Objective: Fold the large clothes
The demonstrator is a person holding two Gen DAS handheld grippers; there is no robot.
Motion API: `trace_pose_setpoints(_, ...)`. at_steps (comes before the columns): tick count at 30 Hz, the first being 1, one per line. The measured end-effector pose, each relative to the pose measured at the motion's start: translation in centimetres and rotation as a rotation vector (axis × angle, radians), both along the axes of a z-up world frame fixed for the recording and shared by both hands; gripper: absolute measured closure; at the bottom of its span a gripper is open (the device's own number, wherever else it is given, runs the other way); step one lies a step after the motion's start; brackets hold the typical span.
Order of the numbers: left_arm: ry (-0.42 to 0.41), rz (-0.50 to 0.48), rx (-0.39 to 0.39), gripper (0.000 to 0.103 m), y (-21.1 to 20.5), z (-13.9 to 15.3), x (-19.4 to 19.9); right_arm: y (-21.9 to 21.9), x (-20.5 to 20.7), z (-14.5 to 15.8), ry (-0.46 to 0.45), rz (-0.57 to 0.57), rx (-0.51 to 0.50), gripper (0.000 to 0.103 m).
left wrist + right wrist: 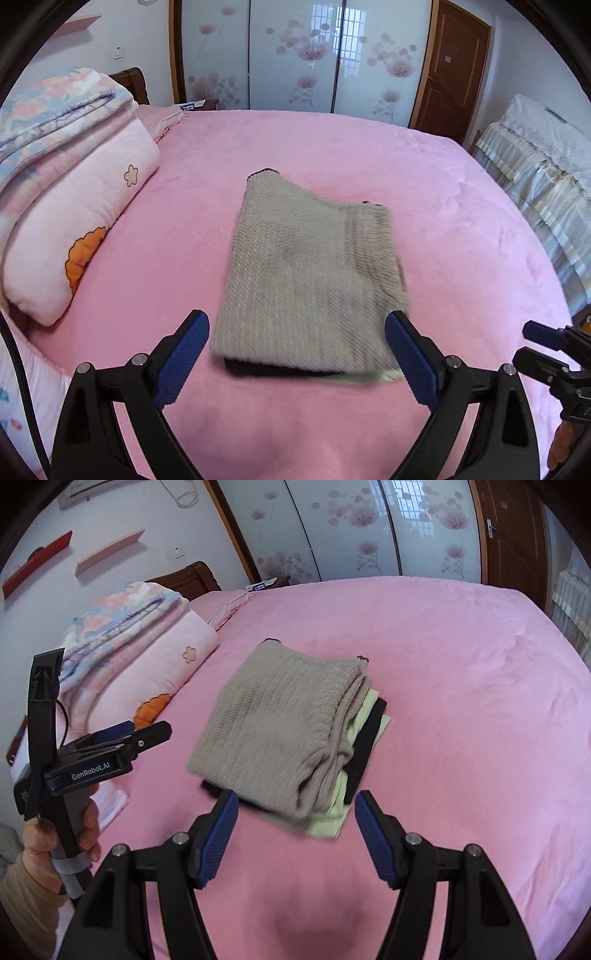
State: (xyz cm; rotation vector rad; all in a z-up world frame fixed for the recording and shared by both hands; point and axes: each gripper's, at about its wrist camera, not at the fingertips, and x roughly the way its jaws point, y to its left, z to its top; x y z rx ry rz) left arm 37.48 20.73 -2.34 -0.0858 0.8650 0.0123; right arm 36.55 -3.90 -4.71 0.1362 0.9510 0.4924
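A folded beige knit sweater (306, 273) lies on the pink bed, on top of a stack of folded clothes; it also shows in the right wrist view (280, 731) with light green (328, 823) and black (369, 738) garments under it. My left gripper (297, 325) is open and empty, just short of the stack's near edge. My right gripper (297, 805) is open and empty, just in front of the stack's near corner. The left gripper also shows from the side in the right wrist view (147, 731), held in a hand.
Folded pink and floral quilts (66, 177) are piled at the left of the bed (461, 229). A mirrored floral wardrobe (295, 55) and brown door (450, 70) stand behind. A lace-covered piece of furniture (543, 166) stands at the right.
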Motion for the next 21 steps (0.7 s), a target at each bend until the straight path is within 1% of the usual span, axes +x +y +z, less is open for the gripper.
trace_pose_setpoints(3,0.014,0.018,-0.024,0.007,-1.6,2.3,-3.5,-1.3,-3.9,3.0,-0.046,-0.021,-0.030,0.037)
trace_pose_setpoints(5,0.018,0.024,-0.047,0.007,-2.7,3.9,-5.7,-2.1,-5.8,4.4,-0.065,-0.031,-0.040,0.037)
trace_pose_setpoints(9,-0.020,0.053,-0.058,0.007,-4.9,6.5,-10.1,-4.1,-9.9,6.5,-0.082,-0.060,-0.057,0.037)
trace_pose_setpoints(12,-0.042,0.051,-0.040,0.007,-7.1,8.0,-13.4,-5.7,-12.4,7.1,-0.088,-0.088,-0.084,0.037)
trace_pose_setpoints(14,-0.056,0.039,0.000,0.007,-9.2,8.9,-15.6,-7.2,-14.1,7.3,-0.086,-0.114,-0.083,0.037)
trace_pose_setpoints(16,-0.073,0.030,0.048,0.007,-11.1,9.5,-17.2,-8.9,-15.6,7.6,-0.082,-0.137,-0.061,0.037)
trace_pose_setpoints(18,-0.107,0.022,0.093,0.007,-13.1,10.3,-19.3,-10.5,-17.1,7.8,-0.085,-0.165,-0.052,0.037)
trace_pose_setpoints(21,-0.165,0.005,0.104,0.007,-15.6,11.6,-22.3,-12.8,-19.1,8.1,-0.098,-0.211,-0.053,0.037)
